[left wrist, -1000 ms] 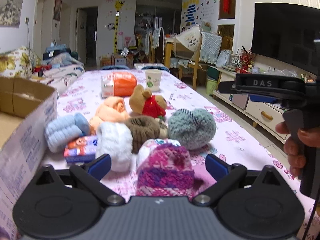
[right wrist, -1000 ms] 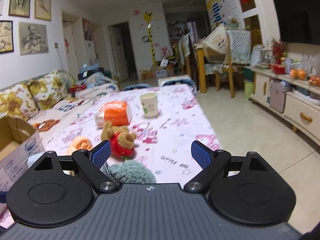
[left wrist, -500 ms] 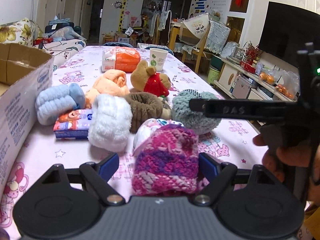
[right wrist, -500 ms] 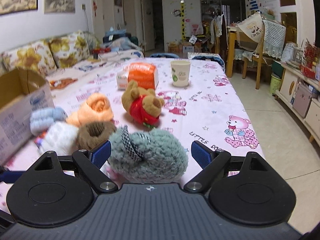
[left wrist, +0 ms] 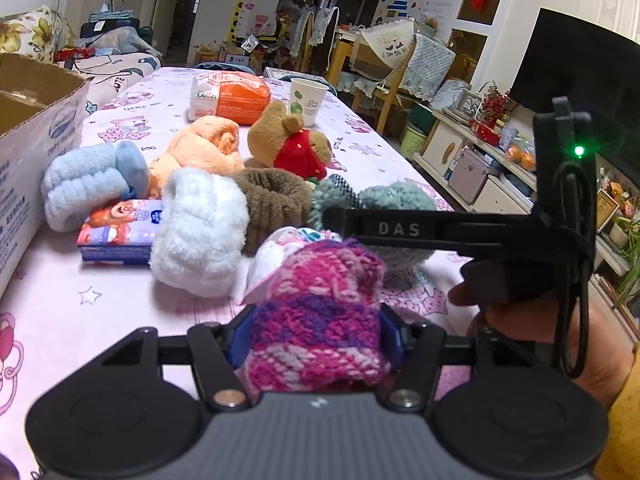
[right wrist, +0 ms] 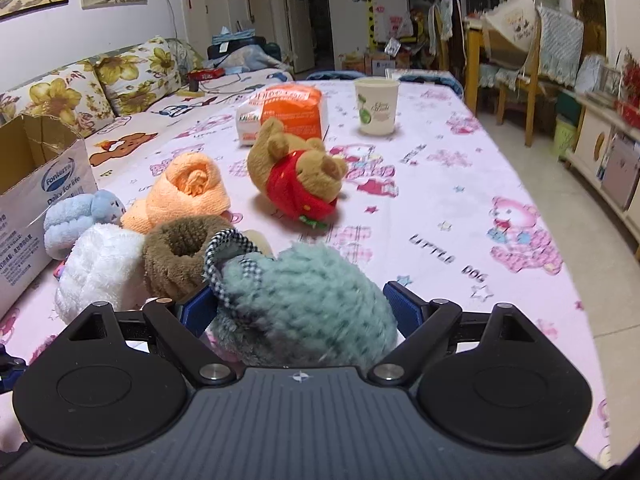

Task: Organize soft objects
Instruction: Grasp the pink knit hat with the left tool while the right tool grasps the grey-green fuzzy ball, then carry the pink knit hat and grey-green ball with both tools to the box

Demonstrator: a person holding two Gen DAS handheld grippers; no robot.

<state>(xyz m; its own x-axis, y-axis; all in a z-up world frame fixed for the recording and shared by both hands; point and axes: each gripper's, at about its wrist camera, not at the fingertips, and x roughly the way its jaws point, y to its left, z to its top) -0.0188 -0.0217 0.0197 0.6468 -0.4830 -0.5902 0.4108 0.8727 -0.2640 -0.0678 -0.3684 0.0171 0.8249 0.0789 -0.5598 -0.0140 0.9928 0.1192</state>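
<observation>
My left gripper (left wrist: 314,334) is shut on a pink and purple knitted roll (left wrist: 316,316) at the near edge of the pile. My right gripper (right wrist: 302,312) has its blue pads on both sides of a teal fluffy roll (right wrist: 308,304) with a checkered tab; the pads touch its sides. Behind lie a white fluffy roll (left wrist: 198,228), a brown roll (left wrist: 274,202), an orange roll (left wrist: 202,148), a light blue roll (left wrist: 90,182) and a teddy bear in red (right wrist: 298,178). The right gripper's body (left wrist: 440,232) crosses the left wrist view.
An open cardboard box (left wrist: 32,140) stands at the left of the table; it also shows in the right wrist view (right wrist: 36,184). A tissue pack (left wrist: 120,230) lies under the rolls. An orange packet (left wrist: 230,98) and a paper cup (right wrist: 376,106) stand farther back.
The left gripper's pads closed onto the pink knitted roll. The right gripper came down and forward so that the teal roll sits between its pads, and its jaws narrowed onto it.
</observation>
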